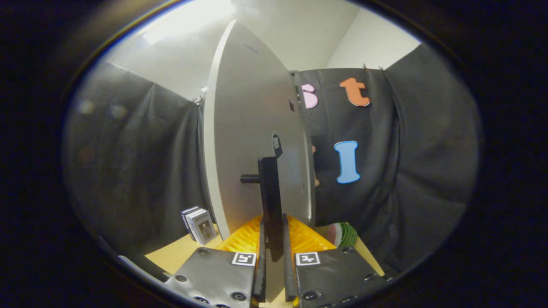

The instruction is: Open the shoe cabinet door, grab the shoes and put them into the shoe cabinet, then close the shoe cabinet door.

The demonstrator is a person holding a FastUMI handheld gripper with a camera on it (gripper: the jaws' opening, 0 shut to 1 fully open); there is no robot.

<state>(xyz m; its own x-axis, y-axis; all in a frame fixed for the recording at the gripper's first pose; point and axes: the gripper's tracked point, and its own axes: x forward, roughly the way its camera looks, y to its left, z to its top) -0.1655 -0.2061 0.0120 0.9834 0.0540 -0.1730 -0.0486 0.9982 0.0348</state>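
the gripper [272, 256] was seen clenched on the dark handle [270, 201] of the shoe cabinet door [250, 141], both fingers pressed against the handle's flat bar, which ran up between them. the pale door was swung out edge-on just ahead, apparently held that way so it could be drawn open or pushed closed; which of the two could not be told. a yellow slatted rack [239, 241] lay low at the door's foot, and no shoes were seen on it. small boxes [199, 224] stood to the left on the wooden surface [180, 256], and a striped, melon-like object [344, 234] lay to the right.
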